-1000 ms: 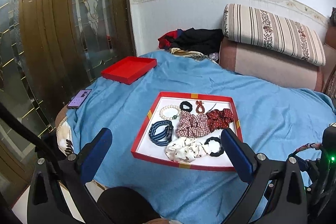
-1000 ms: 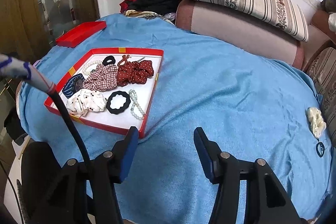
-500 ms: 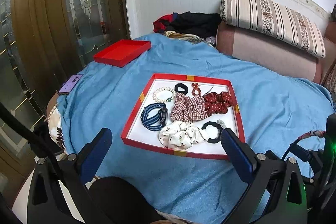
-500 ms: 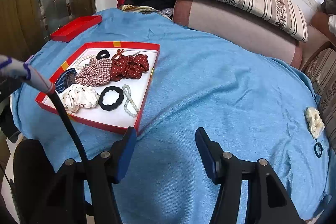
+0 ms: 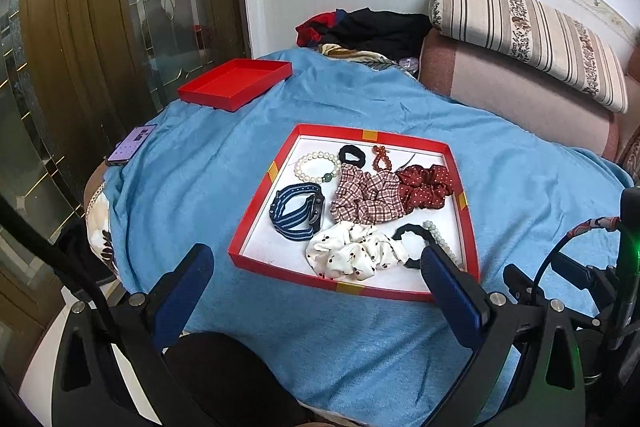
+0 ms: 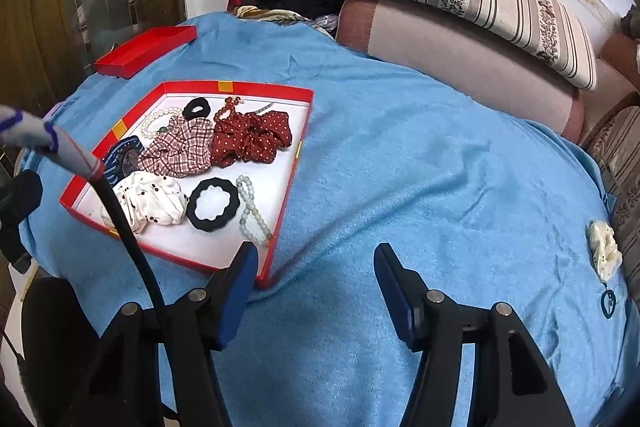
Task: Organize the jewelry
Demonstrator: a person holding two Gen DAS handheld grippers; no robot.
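both grippers' fingers (image 6: 390, 273) spread, empty, near red tray (image 6: 286, 163).

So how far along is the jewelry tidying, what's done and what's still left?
Mostly done: scrunchies, hair ties and bead bracelets already lie in the red box. Nothing is in hand; the left gripper and right gripper are both open and empty, the right one's jaws having just widened slightly. Left: a cream scrunchie and a small dark ring lie on the blue cloth, and the red lid sits apart.
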